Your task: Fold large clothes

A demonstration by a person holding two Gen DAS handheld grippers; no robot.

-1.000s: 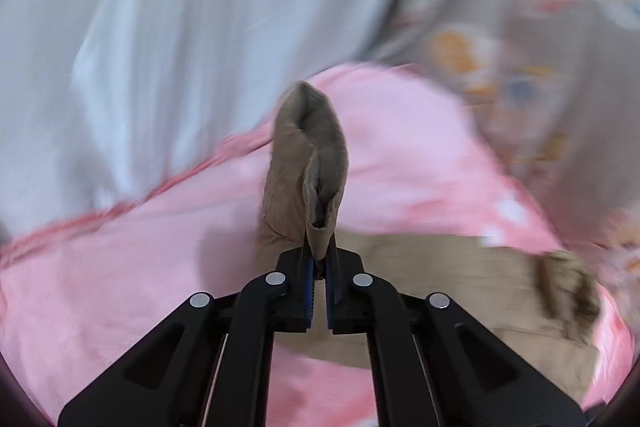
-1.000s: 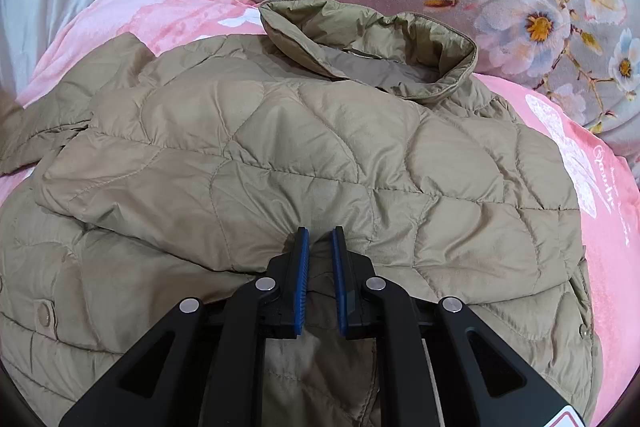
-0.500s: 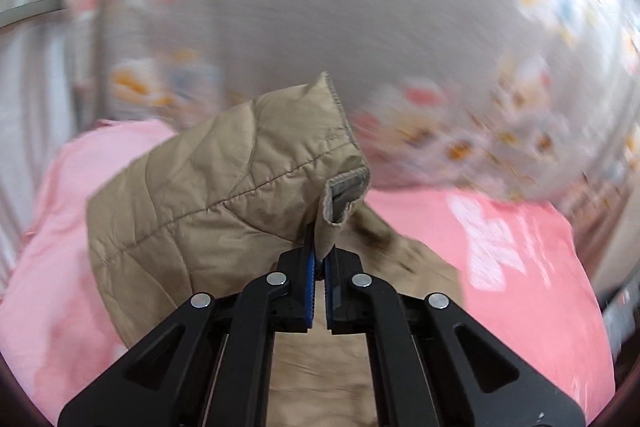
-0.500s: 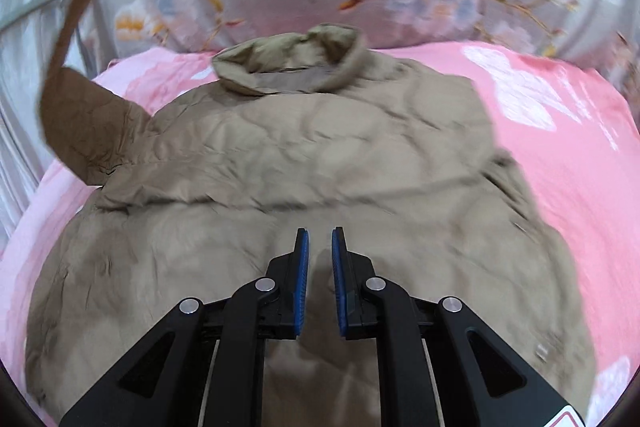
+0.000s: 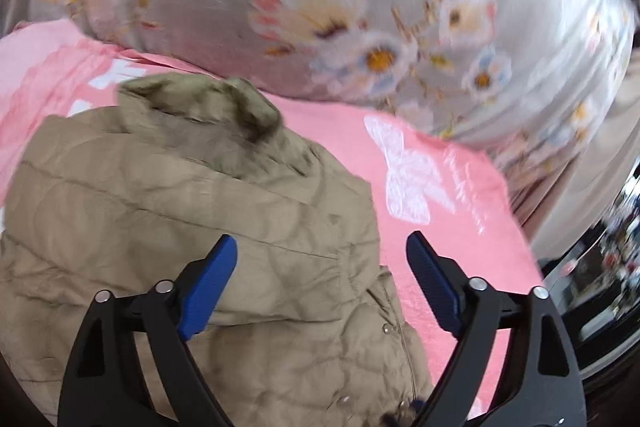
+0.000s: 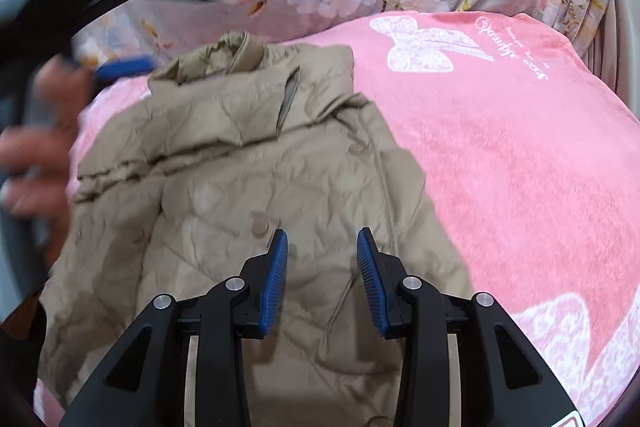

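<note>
A tan quilted jacket [image 5: 200, 207] lies on a pink blanket [image 5: 440, 227], collar [image 5: 208, 99] at the far end and a sleeve folded across its body. My left gripper [image 5: 322, 247] hangs over the jacket's right edge; its jaws are opening wide and hold nothing. In the right wrist view the jacket [image 6: 240, 167] fills the middle. My right gripper [image 6: 322, 239] hovers above the jacket's lower front, its jaws opening, the cloth below them and not pinched. A blurred hand [image 6: 36, 155] and the left gripper's blue pad [image 6: 124, 67] show at the upper left.
A grey quilt with a flower print [image 5: 320, 7] is piled along the far side of the bed. The pink blanket [image 6: 500, 147], with white butterfly prints, spreads to the jacket's right. Dark furniture [image 5: 592, 287] stands past the bed's right edge.
The left gripper carried the sleeve across the jacket, then let it go and opened wide. The right gripper slid right along the jacket and its jaws parted.
</note>
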